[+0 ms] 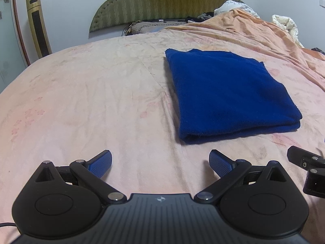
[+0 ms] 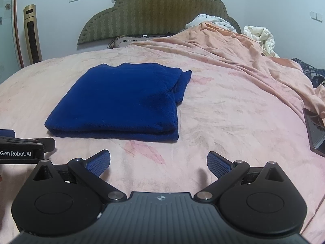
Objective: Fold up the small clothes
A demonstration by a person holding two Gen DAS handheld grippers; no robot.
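Note:
A dark blue garment [image 1: 227, 93] lies folded into a thick rectangle on the pink bedsheet [image 1: 91, 93]. It also shows in the right wrist view [image 2: 121, 101], with its folded edge toward me. My left gripper [image 1: 160, 162] is open and empty, low over the sheet, short of the garment and to its left. My right gripper [image 2: 158, 162] is open and empty, short of the garment's near right corner. Neither touches the cloth. Part of the right gripper's body shows at the right edge of the left view [image 1: 310, 170].
A green padded headboard [image 2: 158, 14] stands at the far end of the bed. A rumpled orange blanket [image 2: 233, 48] and white bedding [image 2: 260, 36] fill the far right. A dark tablet-like object [image 2: 314, 132] lies at the right edge. A gold tower unit [image 1: 38, 26] stands left.

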